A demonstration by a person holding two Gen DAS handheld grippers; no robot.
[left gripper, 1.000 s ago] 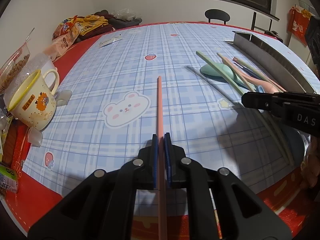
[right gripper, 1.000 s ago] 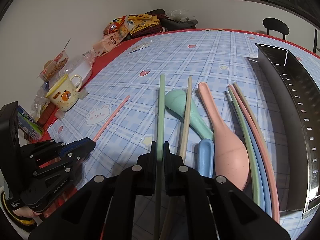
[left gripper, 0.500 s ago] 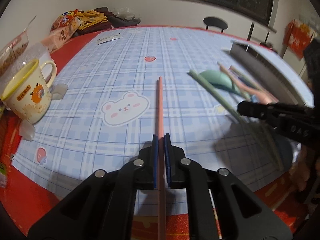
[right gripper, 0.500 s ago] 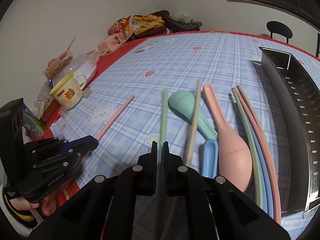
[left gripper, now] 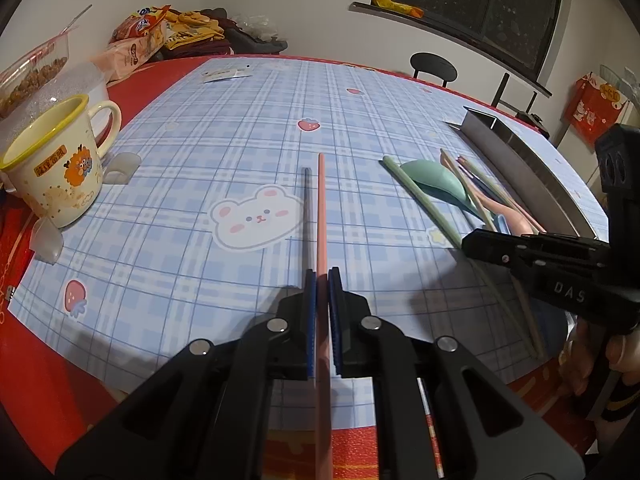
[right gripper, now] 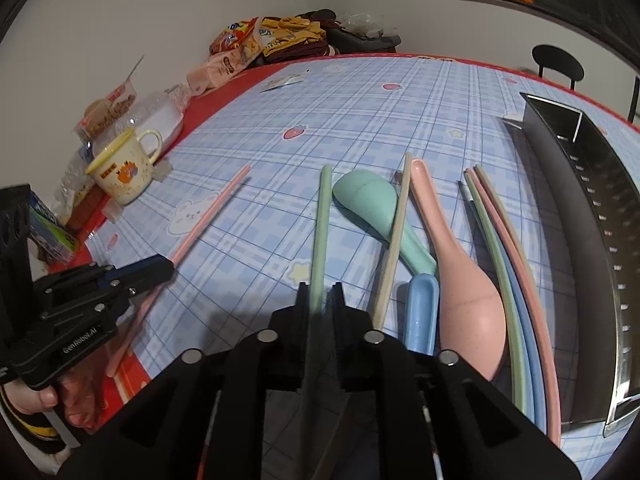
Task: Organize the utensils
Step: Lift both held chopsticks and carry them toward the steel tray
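My left gripper [left gripper: 319, 276] is shut on a pink chopstick [left gripper: 321, 208] and holds it lifted off the blue plaid cloth, its shadow beside it. It also shows in the right wrist view [right gripper: 208, 212]. My right gripper [right gripper: 320, 288] is shut on a green chopstick [right gripper: 322, 216] that points away over the cloth. Beside it lie a beige chopstick [right gripper: 396, 232], a teal spoon [right gripper: 372, 204], a pink spoon [right gripper: 460, 276], a small blue spoon [right gripper: 420, 312] and several more chopsticks [right gripper: 504, 256].
A long metal utensil tray [right gripper: 592, 208] stands at the right. A cream mug [right gripper: 120, 172] and snack packs [right gripper: 232, 56] sit on the red table edge at the left. A black chair [left gripper: 434, 68] stands behind the table.
Both grippers have risen and tilted, each with its chopstick. The pink chopstick now casts a separate shadow on the cloth. The green chopstick's far end has lifted.
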